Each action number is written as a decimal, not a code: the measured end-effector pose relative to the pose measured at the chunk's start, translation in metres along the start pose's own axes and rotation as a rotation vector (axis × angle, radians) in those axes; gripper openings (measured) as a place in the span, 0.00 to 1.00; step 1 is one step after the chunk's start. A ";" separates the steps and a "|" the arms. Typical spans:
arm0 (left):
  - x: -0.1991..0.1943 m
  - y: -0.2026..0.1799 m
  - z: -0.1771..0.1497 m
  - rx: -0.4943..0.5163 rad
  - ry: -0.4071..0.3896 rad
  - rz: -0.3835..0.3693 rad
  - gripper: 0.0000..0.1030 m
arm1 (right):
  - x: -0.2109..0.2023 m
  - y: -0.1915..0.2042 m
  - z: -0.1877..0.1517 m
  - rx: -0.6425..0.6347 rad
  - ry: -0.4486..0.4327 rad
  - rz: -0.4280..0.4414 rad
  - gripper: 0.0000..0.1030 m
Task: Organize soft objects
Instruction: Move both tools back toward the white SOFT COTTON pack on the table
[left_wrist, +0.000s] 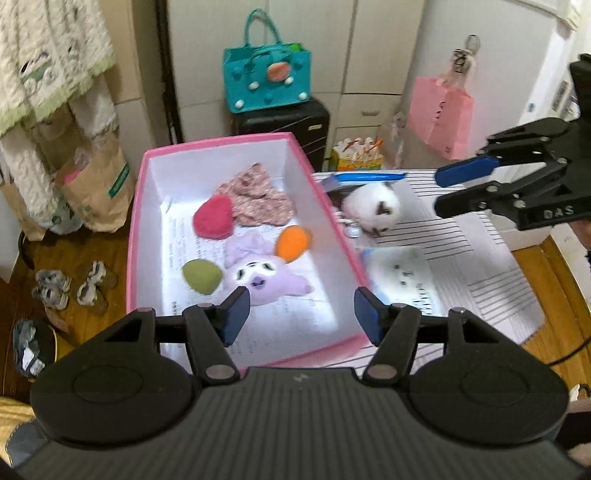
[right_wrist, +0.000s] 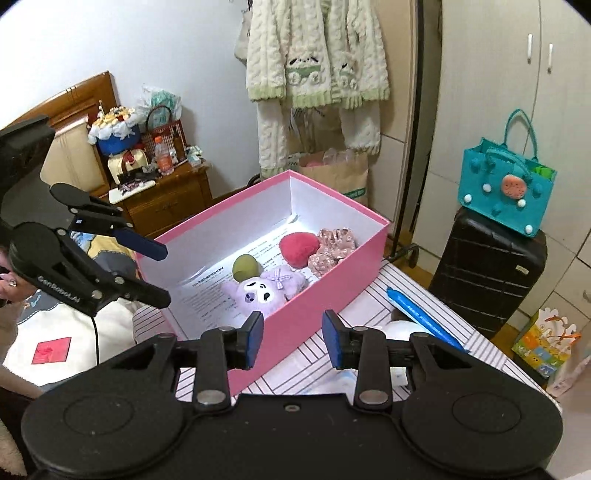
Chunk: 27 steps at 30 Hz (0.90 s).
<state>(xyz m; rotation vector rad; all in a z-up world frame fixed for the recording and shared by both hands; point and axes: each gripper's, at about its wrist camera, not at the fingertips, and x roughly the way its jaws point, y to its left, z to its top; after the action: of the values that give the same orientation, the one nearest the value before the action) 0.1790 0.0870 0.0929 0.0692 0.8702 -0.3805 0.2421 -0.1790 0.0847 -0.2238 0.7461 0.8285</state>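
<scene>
On the striped table, the pink box already holds several soft toys, so the next pick is likely the white plush just right of the box; both tools, left and right, hang part open and empty, and should close gently around its middle.

Teal tote bag on black suitcase, pink paper bag

Pale wardrobe doors at two o'clock, plain white wall at eleven. Wooden nightstand at ten o'clock, beside a wooden headboard. Black suitcase at three o'clock, standing on pale floor tiles. Wooden floor at nine o'clock in the left wrist view.
</scene>
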 end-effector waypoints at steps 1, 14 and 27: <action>-0.003 -0.007 -0.001 0.007 -0.008 -0.002 0.62 | -0.005 0.000 -0.003 -0.001 -0.009 0.001 0.39; -0.019 -0.080 -0.022 -0.010 -0.130 -0.123 0.67 | -0.035 -0.026 -0.054 0.094 -0.037 0.037 0.44; 0.042 -0.134 -0.059 -0.068 -0.109 -0.132 0.70 | -0.003 -0.066 -0.097 0.153 -0.012 0.098 0.52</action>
<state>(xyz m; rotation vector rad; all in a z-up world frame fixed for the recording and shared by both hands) 0.1122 -0.0377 0.0358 -0.0717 0.7815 -0.4737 0.2397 -0.2694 0.0095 -0.0457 0.8104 0.8604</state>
